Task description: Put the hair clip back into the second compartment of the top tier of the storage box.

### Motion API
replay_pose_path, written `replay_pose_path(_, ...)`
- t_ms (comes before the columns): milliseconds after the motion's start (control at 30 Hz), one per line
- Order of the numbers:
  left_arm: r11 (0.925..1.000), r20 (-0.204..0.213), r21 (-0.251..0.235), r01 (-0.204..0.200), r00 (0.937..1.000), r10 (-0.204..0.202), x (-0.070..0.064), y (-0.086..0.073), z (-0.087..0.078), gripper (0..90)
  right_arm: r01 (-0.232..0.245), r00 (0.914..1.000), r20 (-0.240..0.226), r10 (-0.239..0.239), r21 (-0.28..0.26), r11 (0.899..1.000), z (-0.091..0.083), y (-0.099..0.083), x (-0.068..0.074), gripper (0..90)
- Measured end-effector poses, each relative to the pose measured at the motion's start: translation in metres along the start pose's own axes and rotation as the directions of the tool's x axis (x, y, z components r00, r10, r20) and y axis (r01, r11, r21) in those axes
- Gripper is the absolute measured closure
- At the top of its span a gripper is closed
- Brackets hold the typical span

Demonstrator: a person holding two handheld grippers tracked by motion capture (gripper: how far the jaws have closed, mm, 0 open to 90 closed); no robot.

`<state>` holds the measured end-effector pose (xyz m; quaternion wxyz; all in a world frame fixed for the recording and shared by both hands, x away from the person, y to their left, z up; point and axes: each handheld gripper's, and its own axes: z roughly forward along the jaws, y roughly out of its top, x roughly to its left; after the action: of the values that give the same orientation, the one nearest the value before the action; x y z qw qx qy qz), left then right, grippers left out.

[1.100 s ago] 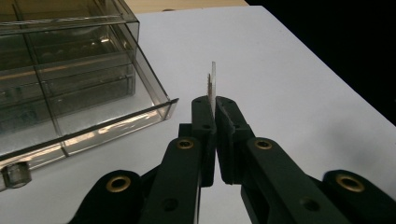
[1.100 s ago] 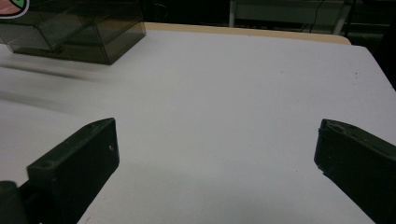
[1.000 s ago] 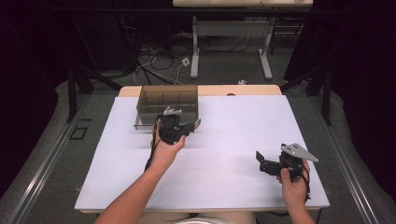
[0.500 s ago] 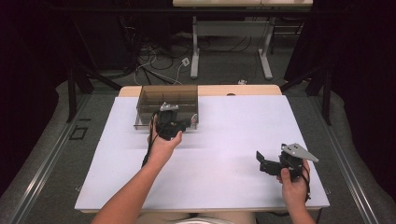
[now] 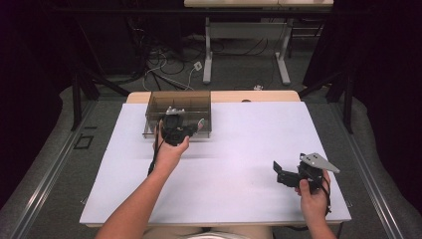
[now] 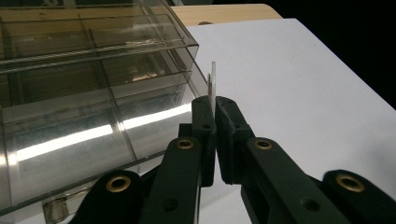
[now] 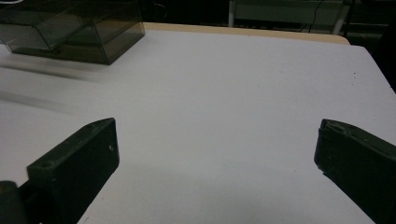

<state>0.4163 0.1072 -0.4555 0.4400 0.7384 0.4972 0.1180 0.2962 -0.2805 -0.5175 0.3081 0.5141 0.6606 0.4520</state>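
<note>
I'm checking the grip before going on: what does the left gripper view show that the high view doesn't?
The left gripper view alone shows the left gripper with its jaws shut on a thin clear plate, edge-on and upright beside the box's near corner, and a small clasp low on the box's wall. The high view alone shows the right gripper, open, low over the white table at its near right, and both forearms. Both show the clear compartment box, the white table and its wooden far edge.
</note>
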Motion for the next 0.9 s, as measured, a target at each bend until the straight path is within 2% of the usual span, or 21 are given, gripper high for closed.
replay_pose_path(500,0.9990,-0.046,-0.014,0.042,0.9980,-0.043,0.022,0.002,-0.009,87.1,0.005,1.0000,0.004,-0.005,0.002,1.000,0.000,0.000,0.000,0.0)
replay_pose_path(900,0.9986,-0.086,-0.006,0.053,0.9949,-0.053,0.039,0.001,-0.013,87.1,0.000,1.0000,-0.001,0.000,-0.005,1.000,0.001,0.000,0.001,0.0)
